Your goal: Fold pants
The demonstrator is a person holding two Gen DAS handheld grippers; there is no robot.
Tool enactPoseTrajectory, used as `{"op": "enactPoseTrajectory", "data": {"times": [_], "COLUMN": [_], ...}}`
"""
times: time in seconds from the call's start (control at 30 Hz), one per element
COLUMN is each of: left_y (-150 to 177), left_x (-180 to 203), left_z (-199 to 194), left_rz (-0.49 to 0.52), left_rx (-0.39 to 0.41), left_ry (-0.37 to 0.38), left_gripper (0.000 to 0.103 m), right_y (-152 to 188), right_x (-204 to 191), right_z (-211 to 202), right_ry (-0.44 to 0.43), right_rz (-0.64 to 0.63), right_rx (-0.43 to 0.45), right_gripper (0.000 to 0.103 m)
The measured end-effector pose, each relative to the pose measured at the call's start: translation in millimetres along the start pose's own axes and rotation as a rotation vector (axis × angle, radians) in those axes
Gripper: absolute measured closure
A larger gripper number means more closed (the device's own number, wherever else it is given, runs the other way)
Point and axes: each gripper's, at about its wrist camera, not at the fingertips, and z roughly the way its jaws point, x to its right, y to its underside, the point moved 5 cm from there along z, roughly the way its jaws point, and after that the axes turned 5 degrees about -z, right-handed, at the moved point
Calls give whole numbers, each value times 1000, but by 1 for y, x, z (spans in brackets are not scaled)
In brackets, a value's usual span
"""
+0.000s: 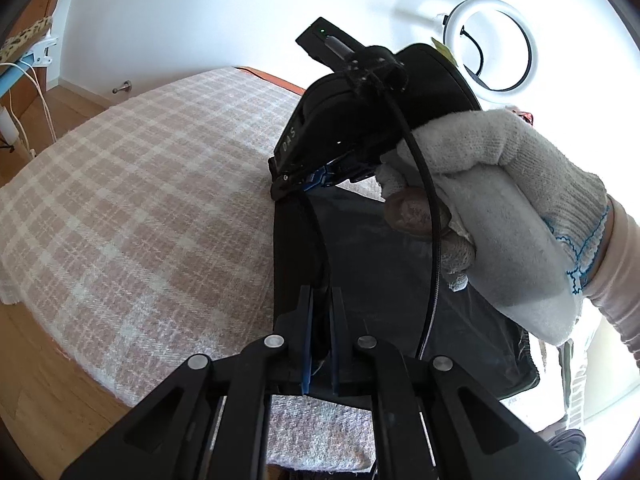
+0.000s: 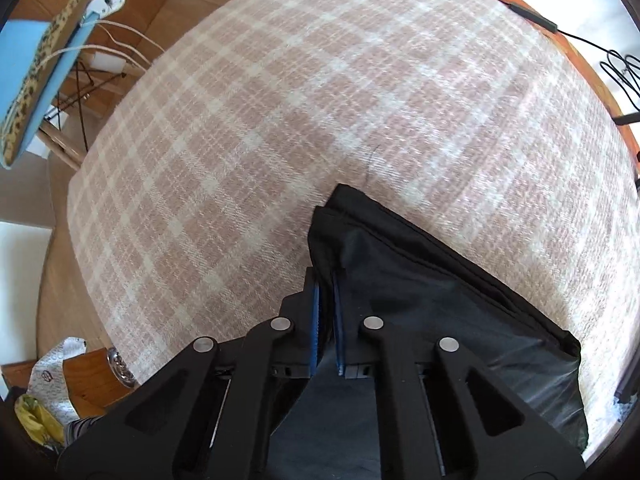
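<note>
The black pants (image 1: 384,272) lie on a pink and white plaid blanket (image 1: 152,200) over a bed. My left gripper (image 1: 321,300) is shut on the pants' near edge. In the left wrist view, my right gripper (image 1: 320,178), held by a white-gloved hand (image 1: 500,208), is shut on the same edge farther away. In the right wrist view, the right gripper (image 2: 326,276) pinches a corner of the pants (image 2: 420,288), which drape back to the right over the blanket (image 2: 280,120).
A ring light (image 1: 494,42) stands by the white wall behind. A blue board with a leopard-print cover (image 2: 36,80) and white cables stand left of the bed. An orange bed edge (image 2: 580,56) and black cables run along the right. Wooden floor (image 1: 48,380) surrounds the bed.
</note>
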Motion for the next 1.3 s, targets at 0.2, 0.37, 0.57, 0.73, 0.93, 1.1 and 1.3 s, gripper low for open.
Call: {"op": "enactPoseTrajectory", "data": {"times": [0.2,0.37,0.57,0.73,0.93,1.1,1.3], "left_y": [5,7,19,28,50,73,108], "left_x": [25,39,69,96,149,196,247], "left_z": [-3,-9,-12,-8,3,22,46], "left_rz": [46,85,139,161,233,278,346], "left_rx": [-1,4,9,-3,-39,-90,-170], "left_ry": [34,77,112,162,226,294,347], "left_gripper": [99,99,100,100,100,100,100], "right_y": [27,52,76,105,150,197,255], "right_x": [31,51,73,99,152,203,260], "right_z": [-36,-74,-107,-130,-145,-154,-151], "right_ry": [-61,-103,-107,-108,-105,-82,-89], "right_rz": [60,110,153,205,299,378,495], "right_rx": [112,194,268,319,364,381,400], "right_gripper": [97,97,97,97,98,97,98]}}
